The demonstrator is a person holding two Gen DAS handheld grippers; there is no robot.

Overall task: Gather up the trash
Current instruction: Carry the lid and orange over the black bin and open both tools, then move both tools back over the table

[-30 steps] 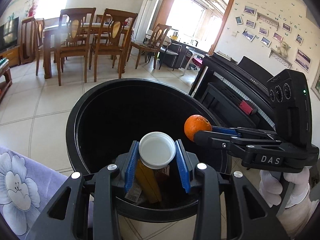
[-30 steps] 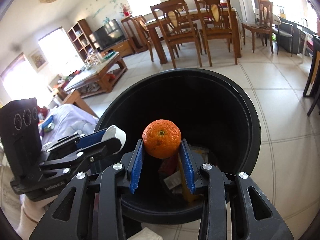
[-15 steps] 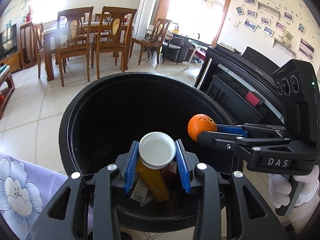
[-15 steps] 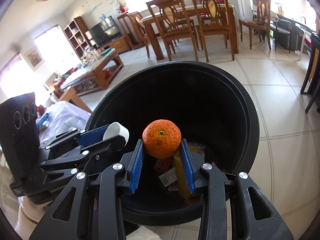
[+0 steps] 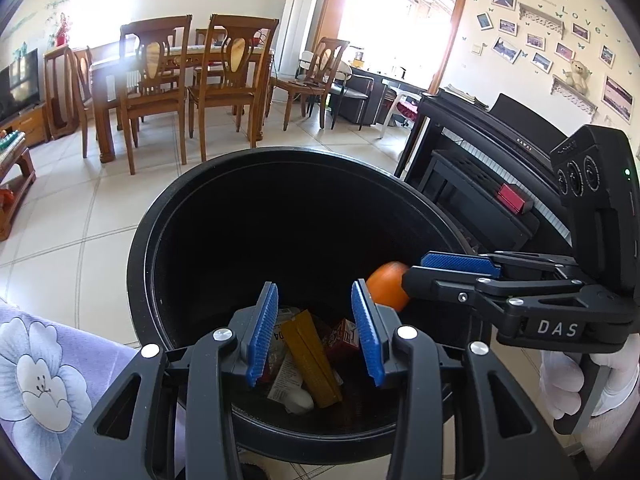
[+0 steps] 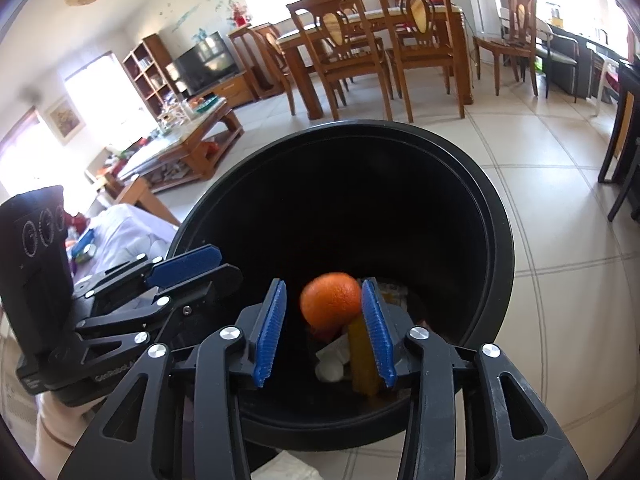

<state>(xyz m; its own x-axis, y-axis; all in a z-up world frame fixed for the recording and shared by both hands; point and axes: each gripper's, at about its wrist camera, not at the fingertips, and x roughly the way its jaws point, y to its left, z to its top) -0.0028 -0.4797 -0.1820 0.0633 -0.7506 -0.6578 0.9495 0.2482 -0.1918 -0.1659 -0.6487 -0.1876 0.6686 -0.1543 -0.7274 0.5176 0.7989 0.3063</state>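
Note:
Both grippers hang over the open black trash bin. My left gripper is open, its jaws opening further with nothing between the blue pads. A blurred orange sits low between the jaws of my right gripper, which are opening. There is a clear gap beside the left pad, so the fruit is loose. At the bottom of the bin lie a yellow packet, a red carton and a white object that I cannot make out.
A black piano stands close to the right of the bin. A floral cloth lies at its left. Wooden dining chairs and a coffee table stand farther off on the tiled floor. A white-gloved hand holds the right gripper.
The white cup has left the left gripper's jaws. The right jaws have spread and the orange has slipped lower between them. Both grippers stay over the bin.

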